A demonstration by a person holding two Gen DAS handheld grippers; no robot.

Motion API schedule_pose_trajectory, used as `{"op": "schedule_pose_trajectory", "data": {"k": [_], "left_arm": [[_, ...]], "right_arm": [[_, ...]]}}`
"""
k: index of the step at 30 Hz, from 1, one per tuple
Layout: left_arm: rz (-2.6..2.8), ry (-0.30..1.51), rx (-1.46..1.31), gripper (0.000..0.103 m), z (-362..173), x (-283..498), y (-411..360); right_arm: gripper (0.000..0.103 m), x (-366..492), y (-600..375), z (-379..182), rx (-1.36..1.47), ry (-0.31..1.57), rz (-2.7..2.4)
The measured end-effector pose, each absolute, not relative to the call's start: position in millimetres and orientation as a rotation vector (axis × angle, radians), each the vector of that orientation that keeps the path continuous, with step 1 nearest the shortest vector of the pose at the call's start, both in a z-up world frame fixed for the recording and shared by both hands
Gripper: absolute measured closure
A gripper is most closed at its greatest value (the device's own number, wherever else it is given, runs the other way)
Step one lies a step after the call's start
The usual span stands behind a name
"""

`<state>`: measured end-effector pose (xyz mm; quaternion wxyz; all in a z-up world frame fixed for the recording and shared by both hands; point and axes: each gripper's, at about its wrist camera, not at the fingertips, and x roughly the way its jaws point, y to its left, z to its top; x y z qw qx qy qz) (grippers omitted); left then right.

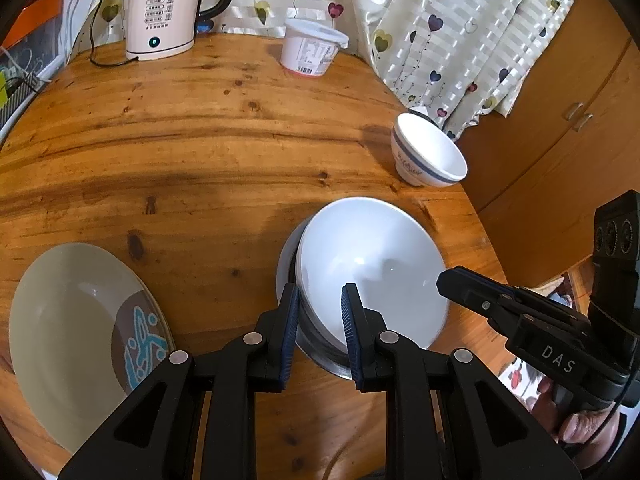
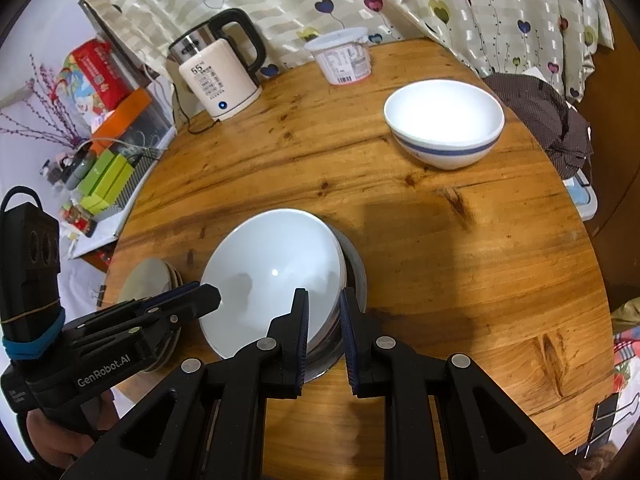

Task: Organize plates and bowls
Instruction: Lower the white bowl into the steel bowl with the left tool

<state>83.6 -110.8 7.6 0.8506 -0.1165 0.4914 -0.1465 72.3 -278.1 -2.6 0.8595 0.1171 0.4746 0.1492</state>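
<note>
Both your grippers, left [image 1: 320,304] and right [image 2: 324,308], pinch opposite rims of the white bowl [image 1: 372,272], tilted in a steel bowl [image 2: 354,276] on the round wooden table [image 1: 200,140] by heart-print curtains [image 1: 460,20].

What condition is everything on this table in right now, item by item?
White bowl: upright, tilted, nested in the metal bowl, both grippers clamping its rim.
Metal bowl: upright on the table, under the white bowl.
Blue-striped bowl: upright, empty, standing alone.
Plates: stacked, top one empty.
Kettle: display lit.
Plastic tub: lid on.
Left gripper: shut on the rim.
Right gripper: shut on the rim.
</note>
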Motion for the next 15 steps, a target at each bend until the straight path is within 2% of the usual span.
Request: {"op": "schedule_pose_trajectory", "data": {"k": [15], "left_arm": [[-0.301,0.985,-0.241,0.081,21,82,-106]], "right_arm": [[0.085,68,-281,11,0.220,0.959,0.318]]}}
